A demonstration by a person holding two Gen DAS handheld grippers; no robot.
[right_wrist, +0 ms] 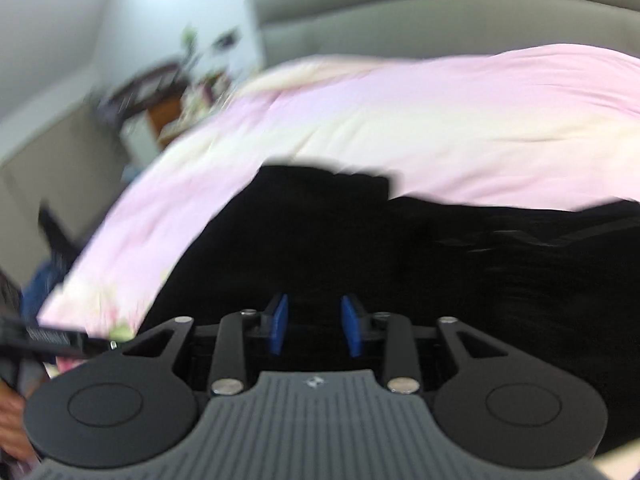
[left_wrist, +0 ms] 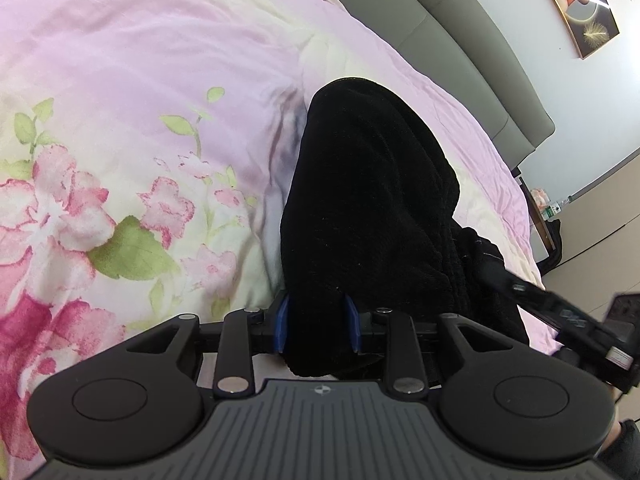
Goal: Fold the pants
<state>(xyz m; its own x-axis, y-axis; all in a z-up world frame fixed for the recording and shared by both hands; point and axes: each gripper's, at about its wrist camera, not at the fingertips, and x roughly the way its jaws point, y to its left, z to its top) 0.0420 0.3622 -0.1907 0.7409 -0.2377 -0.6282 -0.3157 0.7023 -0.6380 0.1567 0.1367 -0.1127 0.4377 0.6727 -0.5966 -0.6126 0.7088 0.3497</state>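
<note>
The black pants (left_wrist: 368, 200) lie bunched in a long hump on the pink flowered bed cover (left_wrist: 140, 80). My left gripper (left_wrist: 318, 322) is shut on their near end, with thick fabric filling the gap between the blue pads (left_wrist: 283, 320). In the blurred right wrist view the pants (right_wrist: 400, 260) spread wide across the cover (right_wrist: 400, 112). My right gripper (right_wrist: 314, 324) sits low over them, its blue pads (right_wrist: 278, 322) apart with black cloth packed between them. The right tool's black frame (left_wrist: 576, 316) shows at the pants' right side.
A grey padded headboard (left_wrist: 460, 28) runs along the far side of the bed, with a framed picture (left_wrist: 576, 4) on the wall above. A cluttered nightstand (right_wrist: 160, 120) stands past the bed's left corner. A hand (right_wrist: 8, 420) shows at the left edge.
</note>
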